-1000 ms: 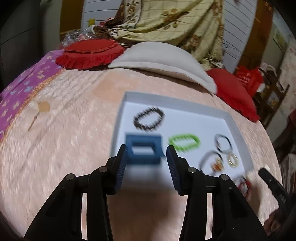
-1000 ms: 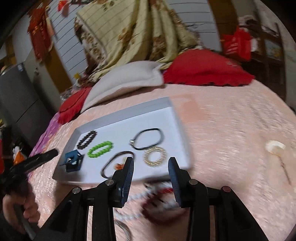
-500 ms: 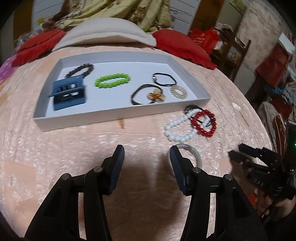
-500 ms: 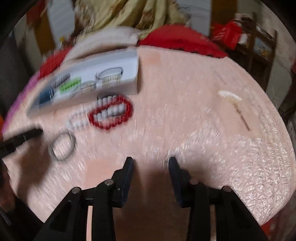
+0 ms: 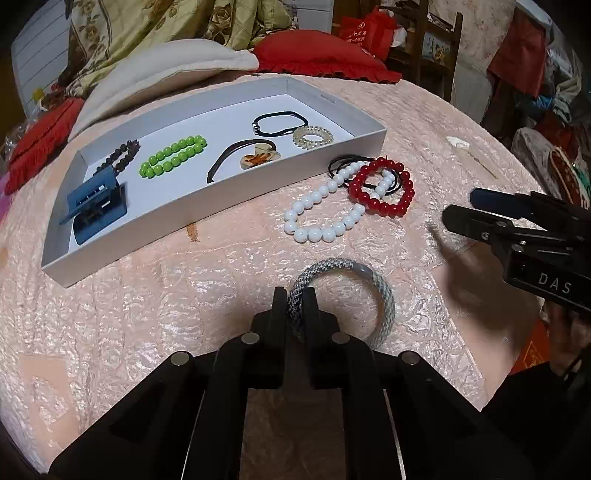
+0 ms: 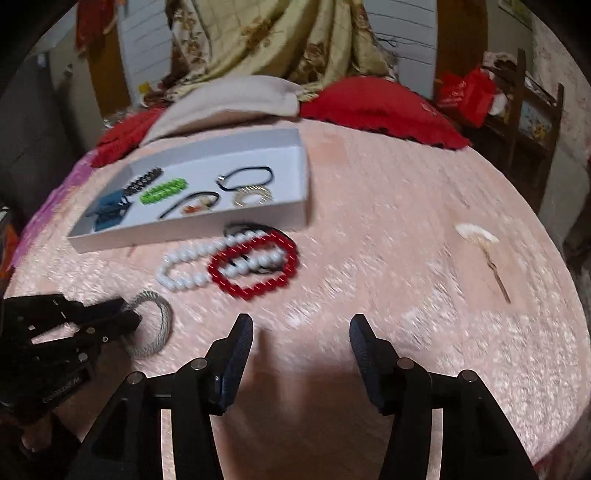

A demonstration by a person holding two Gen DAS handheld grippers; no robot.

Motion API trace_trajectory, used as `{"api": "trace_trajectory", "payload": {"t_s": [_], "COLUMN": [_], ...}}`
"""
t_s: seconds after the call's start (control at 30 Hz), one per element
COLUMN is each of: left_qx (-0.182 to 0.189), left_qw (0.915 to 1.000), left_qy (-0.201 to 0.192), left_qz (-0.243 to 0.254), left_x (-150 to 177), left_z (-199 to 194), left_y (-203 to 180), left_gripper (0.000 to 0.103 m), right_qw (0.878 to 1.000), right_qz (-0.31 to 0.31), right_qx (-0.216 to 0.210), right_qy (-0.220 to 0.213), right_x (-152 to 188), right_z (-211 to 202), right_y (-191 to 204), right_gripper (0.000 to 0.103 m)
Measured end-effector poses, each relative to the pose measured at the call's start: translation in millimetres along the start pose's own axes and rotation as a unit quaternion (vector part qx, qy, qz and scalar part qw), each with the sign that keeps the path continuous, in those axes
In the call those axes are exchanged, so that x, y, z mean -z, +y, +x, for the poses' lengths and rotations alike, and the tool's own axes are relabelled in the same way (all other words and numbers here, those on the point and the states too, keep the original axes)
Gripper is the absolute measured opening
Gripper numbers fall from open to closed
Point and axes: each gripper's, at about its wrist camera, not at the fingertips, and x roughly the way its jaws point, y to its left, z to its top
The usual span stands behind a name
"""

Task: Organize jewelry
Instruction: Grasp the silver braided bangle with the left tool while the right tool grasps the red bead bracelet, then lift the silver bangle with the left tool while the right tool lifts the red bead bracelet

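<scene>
At lower centre we see the left gripper point(image 5: 294, 300) clamped on the grey braided bracelet point(image 5: 373, 291) lying on the pink bedspread point(image 5: 184, 314); the right gripper point(image 6: 301, 328) stands half-open, having just widened, empty.

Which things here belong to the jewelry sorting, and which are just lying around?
Job:
white tray
grey braided bracelet, pinched in the left tool
white bead bracelet
red bead bracelet
black cord

Lying about:
red cushion
cream pillow
floral blanket
small fan-shaped pick
</scene>
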Motion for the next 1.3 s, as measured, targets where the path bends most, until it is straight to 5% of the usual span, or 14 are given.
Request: {"api": "trace_trajectory", "payload": {"t_s": [0.2, 0.33, 0.6, 0.67, 1.0, 1.3], "left_qx": [-0.025, -0.044, -0.044, -0.044, -0.051, -0.06], "left_qw": [0.9975, 0.9949, 0.9931, 0.993, 0.9935, 0.9937], "left_qy": [0.001, 0.001, 0.003, 0.003, 0.003, 0.0], "left_qz": [-0.067, -0.091, -0.109, -0.11, -0.102, -0.095], "left_x": [-3.1, -3.3, -3.1, -3.4, -3.9, -3.3], "left_z": [-0.9, -1.9, -1.1, -0.5, 0.2, 0.4], "left_y": [28.4, 41.1, 48.4, 48.5, 46.0, 43.8], "left_gripper": [0.005, 0.005, 0.005, 0.005, 0.005, 0.005], "right_qw": [0.994, 0.987, 0.988, 0.988, 0.984, 0.984], "right_qz": [-0.077, -0.108, -0.118, -0.115, -0.055, -0.052], "right_qx": [-0.071, -0.115, -0.092, -0.099, -0.171, -0.168], "right_qy": [-0.029, -0.017, 0.03, 0.034, 0.016, -0.017], "right_x": [-13.0, -23.4, -22.1, -19.2, -4.5, -7.3], "right_z": [4.4, 26.5, 49.2, 45.6, 7.5, 1.0], "right_y": [25.6, 36.0, 38.7, 34.0, 21.8, 40.2], "right_gripper": [0.049, 0.027, 0.018, 0.009, 0.008, 0.008]}}
